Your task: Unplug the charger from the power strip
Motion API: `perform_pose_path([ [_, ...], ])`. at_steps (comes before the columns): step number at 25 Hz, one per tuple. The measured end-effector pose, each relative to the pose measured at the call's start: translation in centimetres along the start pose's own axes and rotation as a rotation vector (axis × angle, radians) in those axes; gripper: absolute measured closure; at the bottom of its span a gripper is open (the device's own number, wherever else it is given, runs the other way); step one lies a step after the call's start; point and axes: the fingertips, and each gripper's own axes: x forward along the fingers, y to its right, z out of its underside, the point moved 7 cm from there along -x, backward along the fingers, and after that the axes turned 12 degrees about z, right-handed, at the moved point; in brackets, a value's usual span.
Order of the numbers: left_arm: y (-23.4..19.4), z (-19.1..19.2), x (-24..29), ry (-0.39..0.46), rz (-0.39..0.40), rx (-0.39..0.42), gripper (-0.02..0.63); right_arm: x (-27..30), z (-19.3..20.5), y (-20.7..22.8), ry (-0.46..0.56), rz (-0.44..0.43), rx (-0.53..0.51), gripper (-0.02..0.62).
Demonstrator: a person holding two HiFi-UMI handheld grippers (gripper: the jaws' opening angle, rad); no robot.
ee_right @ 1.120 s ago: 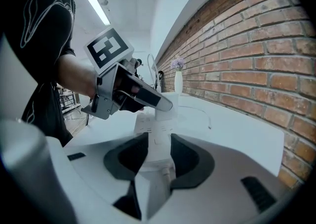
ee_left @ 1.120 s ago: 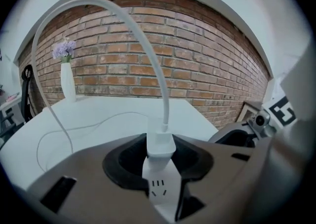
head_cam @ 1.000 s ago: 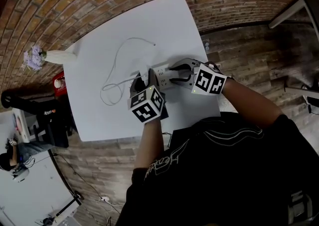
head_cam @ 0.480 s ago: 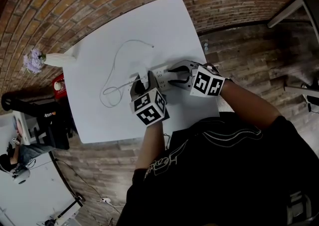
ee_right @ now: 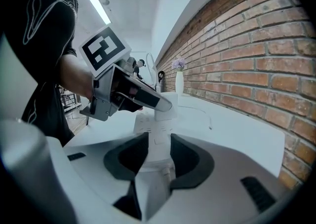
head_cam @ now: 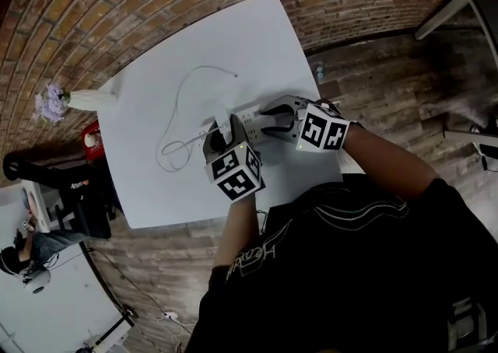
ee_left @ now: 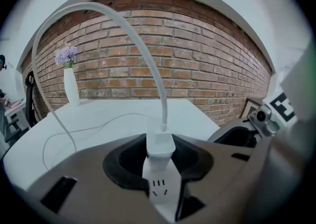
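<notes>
Left tool (ee_left: 160, 163) clamps charger (ee_left: 160, 144) | right tool (ee_right: 158, 161) clamps power strip (ee_right: 152, 128) | head view hides both grips

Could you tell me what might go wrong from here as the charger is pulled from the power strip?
The left hand-held gripper pinches only the small charger, so it might slip off if pulled askew. The right hand-held gripper holds just one end of the power strip, which could lift or twist. The cable loops across the table and may drag.
</notes>
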Motion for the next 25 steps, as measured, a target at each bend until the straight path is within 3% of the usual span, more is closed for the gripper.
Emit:
perform_pose_path([
  [8, -1.4, 0.3, 0.0, -0.001, 0.113, -0.138, 0.468, 0.0, 0.0, -0.1, -0.003, 0.004, -0.005, 0.472],
  [17, 0.1, 0.0, -0.3, 0.012, 0.014, 0.002, 0.469, -0.1, 0.0, 0.0, -0.001, 0.003, 0.001, 0.472],
  [25, -1.1, 0.4, -0.2, 0.0, 0.105, -0.138, 0.467, -0.1, 0.1, 0.0, -0.006, -0.005, -0.001, 0.472],
])
